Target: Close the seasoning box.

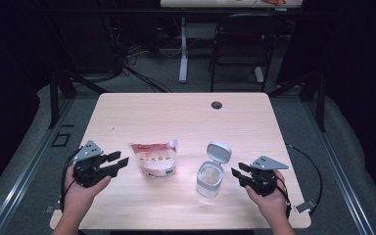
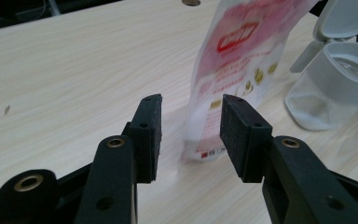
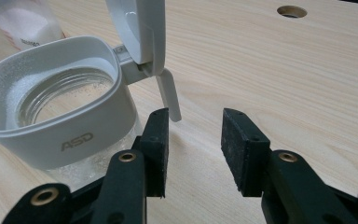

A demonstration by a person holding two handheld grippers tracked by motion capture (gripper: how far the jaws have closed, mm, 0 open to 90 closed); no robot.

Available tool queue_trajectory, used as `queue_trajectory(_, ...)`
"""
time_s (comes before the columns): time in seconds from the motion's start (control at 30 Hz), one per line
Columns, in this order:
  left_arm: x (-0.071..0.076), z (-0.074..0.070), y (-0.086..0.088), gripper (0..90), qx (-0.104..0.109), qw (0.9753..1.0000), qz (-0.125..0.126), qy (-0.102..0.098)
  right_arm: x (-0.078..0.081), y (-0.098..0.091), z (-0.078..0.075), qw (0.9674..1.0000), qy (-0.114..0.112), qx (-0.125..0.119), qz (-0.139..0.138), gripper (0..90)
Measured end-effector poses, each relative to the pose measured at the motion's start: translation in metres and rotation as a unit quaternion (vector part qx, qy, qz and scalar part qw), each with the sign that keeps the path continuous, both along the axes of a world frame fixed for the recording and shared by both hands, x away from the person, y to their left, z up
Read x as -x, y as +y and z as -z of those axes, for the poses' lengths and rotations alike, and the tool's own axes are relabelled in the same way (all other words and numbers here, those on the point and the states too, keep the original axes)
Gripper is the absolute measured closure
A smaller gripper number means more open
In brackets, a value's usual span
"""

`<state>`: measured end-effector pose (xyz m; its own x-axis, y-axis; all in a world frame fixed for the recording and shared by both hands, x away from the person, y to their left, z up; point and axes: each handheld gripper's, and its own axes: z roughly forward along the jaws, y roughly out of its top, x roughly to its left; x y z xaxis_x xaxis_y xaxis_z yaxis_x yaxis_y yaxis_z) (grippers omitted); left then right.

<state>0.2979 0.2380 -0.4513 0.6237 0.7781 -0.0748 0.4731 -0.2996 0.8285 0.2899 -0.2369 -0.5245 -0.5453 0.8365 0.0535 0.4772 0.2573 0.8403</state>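
Observation:
A pink and white spouted pouch [image 1: 154, 159] stands near the middle of the wooden table [image 1: 176, 117]. To its right is a clear glass jar [image 1: 209, 179] with a white collar, its hinged lid [image 1: 219, 151] flipped up. My left gripper [image 1: 118, 162] hovers left of the pouch, open and empty. In the left gripper view the pouch [image 2: 235, 70] rises just beyond the left gripper [image 2: 191, 105], with the jar [image 2: 335, 84] farther right. My right gripper [image 1: 238, 172] sits right of the jar, open. In the right gripper view the jar [image 3: 60, 102] is at the left of the right gripper [image 3: 196, 116].
A round cable hole [image 1: 217, 105] is near the table's far edge, also visible as the hole [image 3: 291, 10] in the right gripper view. A dark chair [image 1: 240, 44] and a desk leg [image 1: 183, 49] stand on the floor beyond. Cables trail from both grippers.

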Motion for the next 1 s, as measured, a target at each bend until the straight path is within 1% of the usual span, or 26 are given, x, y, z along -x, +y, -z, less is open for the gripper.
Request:
queue_trajectory(0.03, -0.002, -0.002, -0.002, 59.0, 0.003, 1.0000, 0.002, 0.000, 0.000, 0.000, 0.000, 1.0000, -0.001, -0.003, 0.002, 62.4)
queue_trajectory(0.1, -0.007, -0.005, -0.006, 59.0, 0.001, 1.0000, 0.006, -0.003, 0.000, -0.001, 0.000, 1.0000, 0.001, -0.003, 0.001, 62.5)
queue_trajectory(0.13, -0.007, -0.005, -0.006, 59.1, 0.001, 1.0000, 0.006, -0.003, 0.000, -0.001, 0.000, 1.0000, 0.000, -0.004, 0.001, 62.4)
queue_trajectory(0.17, -0.011, -0.007, -0.009, 59.2, -0.002, 1.0000, 0.008, -0.003, 0.000, -0.002, -0.001, 1.0000, -0.001, -0.008, 0.001, 62.4)
queue_trajectory(0.2, -0.012, -0.008, -0.010, 59.7, 0.001, 0.9999, 0.009, -0.004, 0.001, -0.002, -0.002, 1.0000, -0.002, -0.007, 0.001, 62.5)
queue_trajectory(0.23, -0.014, -0.010, -0.011, 60.5, 0.001, 0.9999, 0.011, -0.006, 0.001, -0.001, -0.003, 0.9999, -0.003, -0.010, 0.001, 62.5)
queue_trajectory(0.37, -0.017, -0.014, -0.018, 66.0, 0.004, 0.9997, 0.024, -0.008, 0.005, -0.001, -0.010, 0.9999, -0.011, -0.007, -0.003, 62.2)
queue_trajectory(0.4, -0.017, -0.015, -0.019, 67.3, 0.001, 0.9997, 0.024, -0.005, 0.007, -0.001, -0.010, 0.9999, -0.012, -0.008, -0.004, 62.2)
queue_trajectory(0.47, -0.017, -0.015, -0.021, 69.3, -0.005, 0.9998, 0.018, -0.009, 0.010, -0.001, -0.014, 0.9998, -0.011, -0.012, -0.007, 62.3)
queue_trajectory(0.5, -0.017, -0.015, -0.022, 70.2, -0.004, 0.9998, 0.016, -0.011, 0.012, 0.000, -0.016, 0.9998, -0.013, -0.014, -0.008, 62.3)
queue_trajectory(0.57, -0.016, -0.014, -0.021, 72.8, -0.007, 0.9998, 0.013, -0.013, 0.015, 0.001, -0.024, 0.9997, -0.017, -0.009, -0.015, 62.4)
queue_trajectory(0.67, -0.016, -0.014, -0.020, 76.1, -0.004, 0.9998, 0.012, -0.014, 0.019, 0.004, -0.035, 0.9993, -0.021, -0.010, -0.028, 62.4)
queue_trajectory(0.73, -0.016, -0.014, -0.020, 77.1, -0.007, 0.9998, 0.012, -0.017, 0.020, 0.006, -0.043, 0.9991, -0.023, -0.006, -0.034, 62.4)
queue_trajectory(0.77, -0.015, -0.013, -0.020, 78.0, -0.007, 0.9997, 0.011, -0.020, 0.020, 0.008, -0.047, 0.9991, -0.023, -0.009, -0.035, 62.4)
queue_trajectory(0.83, -0.014, -0.012, -0.019, 79.3, -0.001, 0.9997, 0.012, -0.022, 0.020, 0.012, -0.055, 0.9986, -0.027, -0.010, -0.044, 62.4)
queue_trajectory(0.9, -0.015, -0.012, -0.018, 80.2, -0.001, 0.9997, 0.016, -0.019, 0.020, 0.016, -0.063, 0.9981, -0.032, -0.014, -0.051, 62.5)
queue_trajectory(1.0, -0.015, -0.012, -0.016, 81.7, -0.002, 0.9997, 0.016, -0.018, 0.020, 0.025, -0.075, 0.9974, -0.040, -0.013, -0.059, 62.5)
